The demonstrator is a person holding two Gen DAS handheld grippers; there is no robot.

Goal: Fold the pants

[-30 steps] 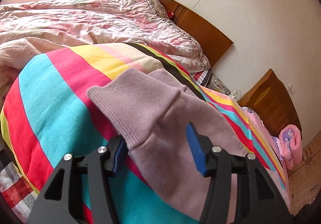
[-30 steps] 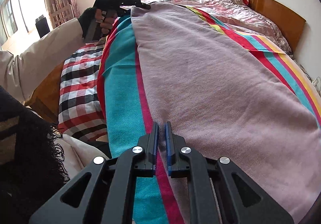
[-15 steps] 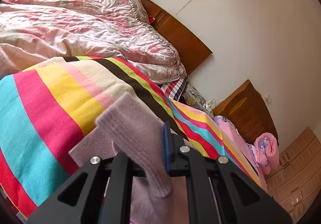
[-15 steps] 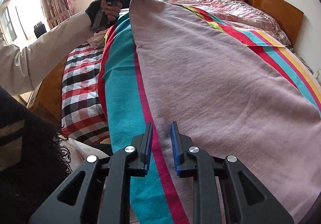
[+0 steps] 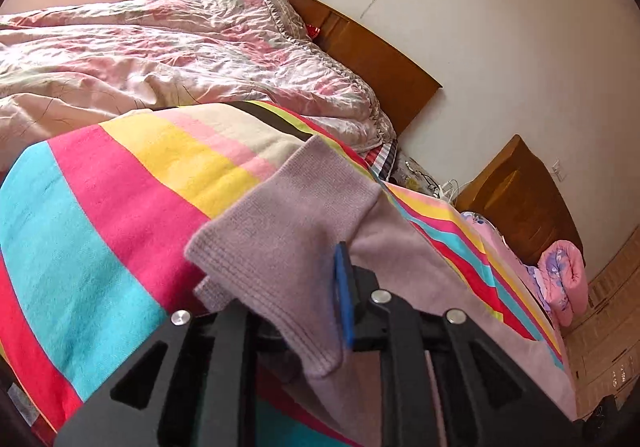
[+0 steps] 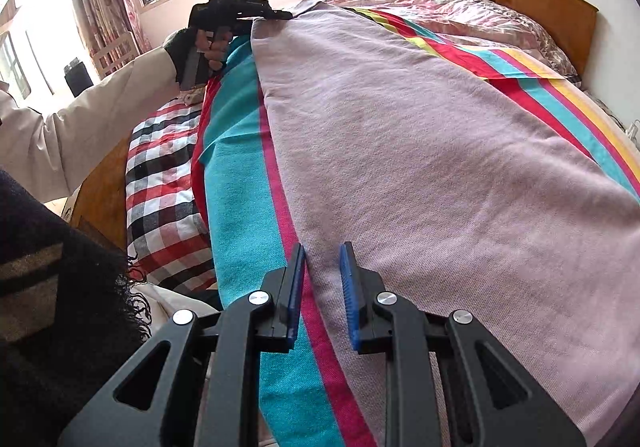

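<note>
The mauve knit pants (image 6: 420, 151) are lying lengthwise along the striped blanket (image 6: 240, 207) that is covering the bed. Working left to right in the right wrist view: the plaid sheet (image 6: 164, 183) is showing at the bed's near edge, beside the blanket's teal band; above it, the left gripper (image 6: 276, 15) is being held by a hand in a dark fingerless glove (image 6: 200, 47), and it is pinching the far cuff of the pants, raising that corner off the blanket. In the left wrist view the cuff (image 5: 280, 247) is sitting clamped between the closed jaws, its ribbed end flopping over the blue pad (image 5: 344, 299), with the rest of the leg trailing off to the right across the stripes. The right gripper (image 6: 322, 287) is hovering at the near end of the pants, jaws parted by a narrow gap and straddling the garment's left edge, gripping nothing. Further right, the pink floral quilt (image 6: 440, 3) is bunching against the wooden headboard (image 6: 540, 3).
</note>
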